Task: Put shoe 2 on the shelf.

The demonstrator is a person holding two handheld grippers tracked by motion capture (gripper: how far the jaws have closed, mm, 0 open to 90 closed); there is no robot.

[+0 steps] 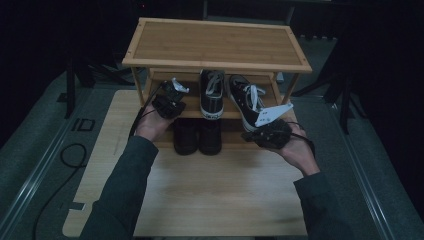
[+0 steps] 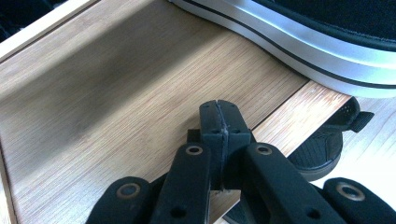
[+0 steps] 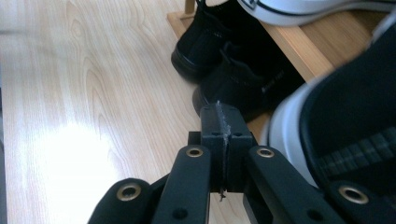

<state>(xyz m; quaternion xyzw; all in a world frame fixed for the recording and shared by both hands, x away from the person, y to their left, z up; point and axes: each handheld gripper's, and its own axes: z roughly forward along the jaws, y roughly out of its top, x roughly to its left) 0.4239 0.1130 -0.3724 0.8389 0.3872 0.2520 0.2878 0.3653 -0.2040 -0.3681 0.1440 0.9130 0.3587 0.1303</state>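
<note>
A: Figure, left side. What is at my left claw (image 2: 219, 108)?

B: Its jaws are clenched with nothing between them. It sits over the bare left part of the shoe rack (image 1: 150, 54)'s middle shelf (image 2: 116, 98). Just to its right stands the upright black-and-white sneaker (image 1: 212, 95); in the left gripper view that shoe's white sole runs above and to the right of the claw, apart from it. Below and right of the claw lies a pair of black shoes (image 1: 197, 135) on the lower level.

A: And my right claw (image 3: 219, 109)?

B: Also clenched, with nothing gripped. The second sneaker (image 1: 246, 100) lies tilted on the shelf just beside this claw; in the right gripper view its white sole and black canvas press in close at the claw's right, though I cannot tell whether they touch. Ahead of the claw are the black shoes, and to its left is the pale table (image 3: 93, 116).
</note>
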